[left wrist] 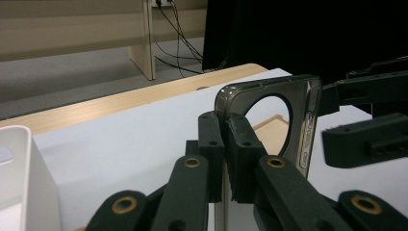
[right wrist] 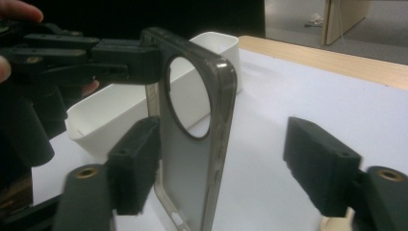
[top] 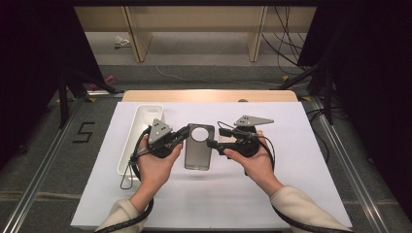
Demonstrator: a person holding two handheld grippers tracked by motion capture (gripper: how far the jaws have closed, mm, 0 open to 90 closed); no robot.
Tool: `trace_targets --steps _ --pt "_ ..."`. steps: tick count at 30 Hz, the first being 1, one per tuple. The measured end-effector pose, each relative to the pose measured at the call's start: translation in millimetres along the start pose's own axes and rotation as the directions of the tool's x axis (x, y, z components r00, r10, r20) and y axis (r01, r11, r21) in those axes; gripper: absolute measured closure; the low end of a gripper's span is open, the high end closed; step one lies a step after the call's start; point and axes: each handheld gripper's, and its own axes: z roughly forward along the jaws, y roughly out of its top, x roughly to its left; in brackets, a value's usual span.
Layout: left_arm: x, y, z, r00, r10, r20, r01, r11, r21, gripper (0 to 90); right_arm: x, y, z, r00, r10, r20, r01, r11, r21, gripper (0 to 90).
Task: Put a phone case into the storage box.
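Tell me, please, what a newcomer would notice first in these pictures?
First, the smoky transparent phone case with a big round camera hole, held above the middle of the white table cover. The left gripper is shut on its edge, and the right gripper is open around its other side. A white tray lies at the left.
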Motion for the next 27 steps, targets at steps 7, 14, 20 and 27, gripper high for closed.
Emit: trace_targets --steps 7,14,20,27 --pt "6.5 3.7 -4.4 0.9999 -0.004 -0.015 0.004 0.9998 -0.019 85.3 1.5 -2.3 -2.4 0.9987 -0.05 0.005 0.05 0.999 0.005 16.3" --pt "12.3 7.8 -9.5 0.9995 -0.008 -0.03 0.007 0.9994 -0.035 85.3 -1.2 -5.1 -9.1 0.9966 -0.081 0.015 0.081 0.997 0.002 16.1" --pt "16.1 10.8 -12.9 0.9993 -0.009 -0.036 0.007 0.9989 -0.045 85.3 -3.5 -7.5 -12.5 0.9965 -0.081 0.018 0.081 0.997 0.002 16.1" --pt "19.6 14.1 -16.9 0.9992 -0.01 -0.038 0.008 0.9983 -0.058 85.3 -6.2 -11.0 -15.3 0.9967 -0.079 0.019 0.079 0.997 0.008 16.1"
